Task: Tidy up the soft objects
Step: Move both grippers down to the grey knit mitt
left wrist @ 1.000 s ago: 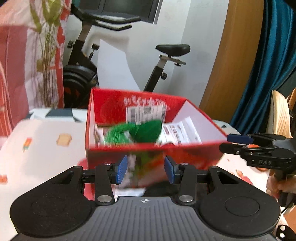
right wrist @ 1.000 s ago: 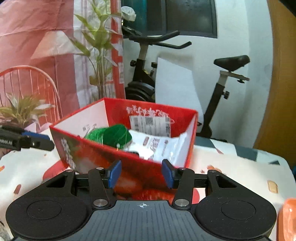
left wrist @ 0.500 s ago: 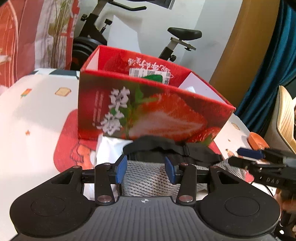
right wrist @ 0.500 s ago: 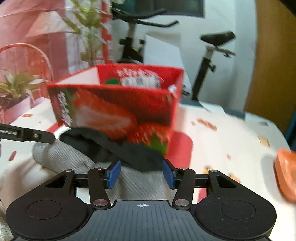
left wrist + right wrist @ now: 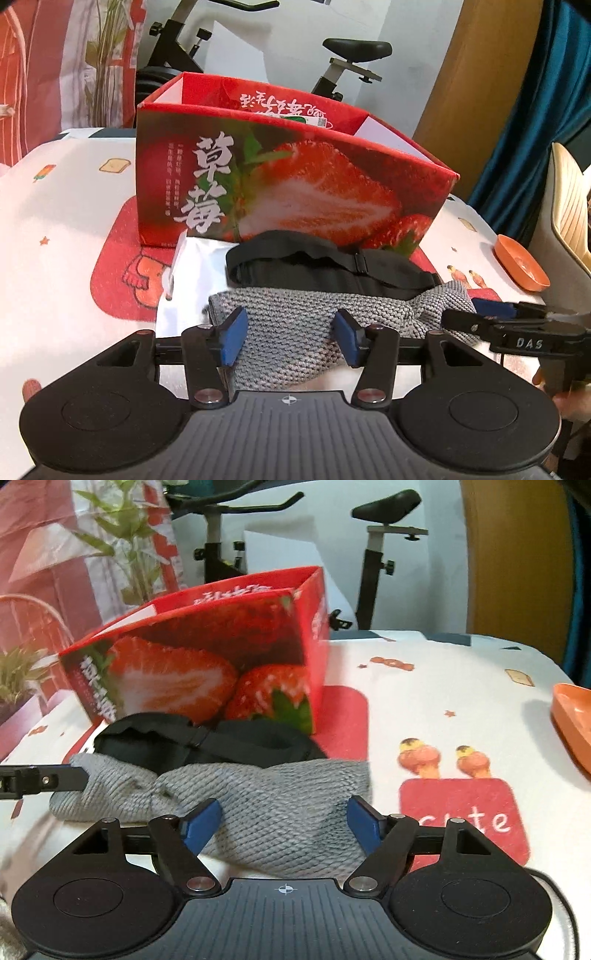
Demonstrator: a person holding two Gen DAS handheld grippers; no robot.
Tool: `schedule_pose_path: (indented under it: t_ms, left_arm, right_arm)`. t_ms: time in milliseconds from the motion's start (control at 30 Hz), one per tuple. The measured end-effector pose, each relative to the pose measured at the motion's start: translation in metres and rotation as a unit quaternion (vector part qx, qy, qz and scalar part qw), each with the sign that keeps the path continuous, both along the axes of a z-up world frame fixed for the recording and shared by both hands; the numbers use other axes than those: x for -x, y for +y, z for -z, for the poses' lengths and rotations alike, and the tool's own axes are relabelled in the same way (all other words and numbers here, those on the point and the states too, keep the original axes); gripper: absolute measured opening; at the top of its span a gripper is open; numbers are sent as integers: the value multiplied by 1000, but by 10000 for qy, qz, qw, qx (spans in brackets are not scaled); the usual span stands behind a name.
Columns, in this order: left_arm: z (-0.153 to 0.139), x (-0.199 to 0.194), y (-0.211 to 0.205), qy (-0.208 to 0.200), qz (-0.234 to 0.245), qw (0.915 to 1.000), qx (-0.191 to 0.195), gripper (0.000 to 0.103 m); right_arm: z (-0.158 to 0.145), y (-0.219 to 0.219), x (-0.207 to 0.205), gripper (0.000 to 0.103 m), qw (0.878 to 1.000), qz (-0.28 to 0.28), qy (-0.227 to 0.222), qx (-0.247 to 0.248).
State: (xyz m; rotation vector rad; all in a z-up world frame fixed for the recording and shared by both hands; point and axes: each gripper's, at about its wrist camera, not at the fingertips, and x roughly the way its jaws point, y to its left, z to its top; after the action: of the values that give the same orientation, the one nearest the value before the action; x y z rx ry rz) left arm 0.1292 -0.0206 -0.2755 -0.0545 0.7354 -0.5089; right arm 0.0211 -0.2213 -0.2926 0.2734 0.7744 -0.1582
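**Lining up on the knit**

Ahead of both my jaws stands the strawberry box, beyond the pile. In front of it, just past my fingertips, lies the grey knit with a black strap on its far edge. My left gripper and right gripper both gape wide, holding nothing. I judge I'm at the pickup step: next, close on the knit and lift it toward the box.

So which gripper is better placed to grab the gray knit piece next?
Probably either: left gripper and right gripper are both open, each straddling one end of the gray knit.
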Motion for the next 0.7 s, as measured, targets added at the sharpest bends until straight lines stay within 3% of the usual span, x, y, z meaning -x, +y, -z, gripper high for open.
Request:
schedule_pose_path:
  t_ms: [67, 167, 500, 600, 667, 700]
  left_arm:
    - [1, 3, 1, 30, 10, 10000, 53, 41]
    - [5, 7, 1, 99, 48, 9999, 76, 37]
    - [15, 15, 3, 254, -10, 9996, 99, 37]
    - [10, 18, 5, 140, -124, 9998, 70, 43]
    - [7, 22, 7, 48, -244, 9997, 51, 56]
    - [5, 23, 8, -4, -346, 9994, 21, 56]
  right_arm:
    - [1, 9, -1, 72, 9999, -121, 28, 92]
    - [1, 19, -2, 64, 9995, -267, 62, 140]
    - [0, 26, 0, 59, 9992, -378, 57, 90]
    - [0, 25, 1, 59, 9993, -369, 46, 57]
    - [0, 25, 1, 59, 9993, -363, 41, 53]
    - [0, 26, 1, 59, 9993, -357, 39, 52]
